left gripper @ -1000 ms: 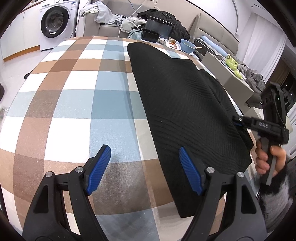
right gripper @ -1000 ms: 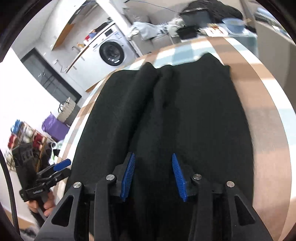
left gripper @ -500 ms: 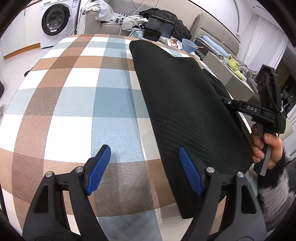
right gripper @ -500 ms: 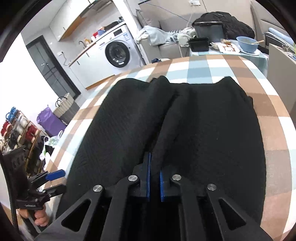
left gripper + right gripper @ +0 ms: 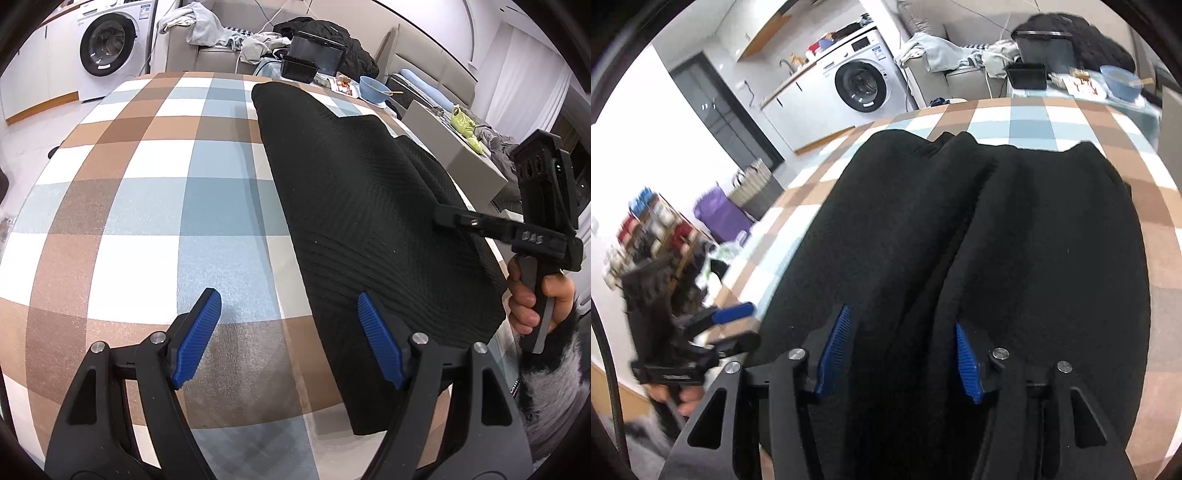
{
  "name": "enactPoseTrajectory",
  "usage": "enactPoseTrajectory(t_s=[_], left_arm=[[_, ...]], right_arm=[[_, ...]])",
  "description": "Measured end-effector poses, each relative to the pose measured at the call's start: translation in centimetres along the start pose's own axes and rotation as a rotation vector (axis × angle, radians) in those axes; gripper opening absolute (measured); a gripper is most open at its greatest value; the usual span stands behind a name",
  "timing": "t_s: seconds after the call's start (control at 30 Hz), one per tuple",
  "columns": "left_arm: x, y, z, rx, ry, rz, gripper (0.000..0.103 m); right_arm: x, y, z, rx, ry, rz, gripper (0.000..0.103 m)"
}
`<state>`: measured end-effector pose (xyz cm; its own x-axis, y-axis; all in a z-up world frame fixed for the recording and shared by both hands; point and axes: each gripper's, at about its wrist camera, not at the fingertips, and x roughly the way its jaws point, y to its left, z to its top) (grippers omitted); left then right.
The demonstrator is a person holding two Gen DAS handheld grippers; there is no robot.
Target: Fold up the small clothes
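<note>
A black knit garment (image 5: 362, 221) lies flat on a checked tablecloth (image 5: 147, 206), already folded lengthwise into a long narrow band with a raised ridge down its middle, where one layer appears to overlap the other; the crosswise folds that would make a compact bundle look not yet done. It sits toward the right side of the table, its near end at the front edge below both tools; its long axis runs away from the person, toward the far end where a blue bowl (image 5: 373, 88) stands. The left gripper (image 5: 288, 339) hovers with fingers wide apart and empty, one over bare cloth, the other over the garment's left edge. The right gripper (image 5: 901, 354) has just been opening; its fingers now stand apart astride the central ridge, fabric between them but not pinched, as far as can be seen; a hand (image 5: 535, 299) in a furry cuff holds its handle.
</note>
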<state>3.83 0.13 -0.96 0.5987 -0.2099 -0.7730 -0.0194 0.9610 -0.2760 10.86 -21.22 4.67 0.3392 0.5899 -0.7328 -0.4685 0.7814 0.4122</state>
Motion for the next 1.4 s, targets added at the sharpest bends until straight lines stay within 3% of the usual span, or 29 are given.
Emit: enactPoseTrajectory(t_s=[0.03,0.1,0.2,0.3,0.4,0.57,0.63,0.67,0.77,0.93,1.03,1.27,1.4], left_arm=[[0.0,0.0,0.0,-0.001,-0.001,-0.001,0.074],[-0.1,0.2,0.1,-0.008,0.001,0.0,0.074],[-0.2,0.3,0.1,-0.009,-0.004,-0.001,0.074],[-0.4,0.6,0.2,-0.015,-0.007,-0.003,0.074],[-0.5,1.1,0.3,-0.037,-0.01,-0.003,0.074],[-0.3,1.2,0.3,-0.044,-0.007,-0.015,0.074],[-0.2,1.1,0.3,-0.047,-0.006,-0.017,0.074],[-0.1,0.9,0.3,-0.045,-0.005,-0.019,0.074],[-0.1,0.2,0.4,-0.027,-0.008,-0.018,0.074],[0.8,-1.0,1.1,-0.005,0.008,-0.035,0.074],[1.6,-2.0,2.0,0.02,0.021,-0.051,0.074],[5.3,-4.1,4.0,0.036,0.051,-0.064,0.074],[6.6,-5.3,4.6,0.043,0.037,-0.054,0.072]], right_arm=[[0.3,0.1,0.1,-0.01,0.0,-0.025,0.053],[1.1,0.1,0.2,-0.012,0.0,-0.073,0.031],[1.6,0.2,0.5,-0.029,-0.007,-0.098,0.014],[-1.3,2.1,0.5,-0.093,-0.131,-0.124,0.012],[-4.7,2.9,0.8,-0.104,-0.193,-0.108,0.012],[-4.8,-0.5,0.5,-0.031,-0.158,-0.239,0.014],[-2.8,-3.0,-0.2,0.036,-0.069,-0.24,0.026],[-1.8,-3.9,-0.4,0.059,-0.025,-0.242,0.039],[-1.7,-4.4,-1.6,0.049,-0.045,-0.247,0.047],[-4.1,-5.7,-3.1,0.121,-0.064,-0.151,0.048],[-5.9,-6.6,-4.6,0.162,-0.095,-0.141,0.048],[-9.9,-7.4,-7.0,0.173,-0.176,-0.295,0.052],[-9.4,-8.4,-7.2,0.19,-0.152,-0.276,0.052]])
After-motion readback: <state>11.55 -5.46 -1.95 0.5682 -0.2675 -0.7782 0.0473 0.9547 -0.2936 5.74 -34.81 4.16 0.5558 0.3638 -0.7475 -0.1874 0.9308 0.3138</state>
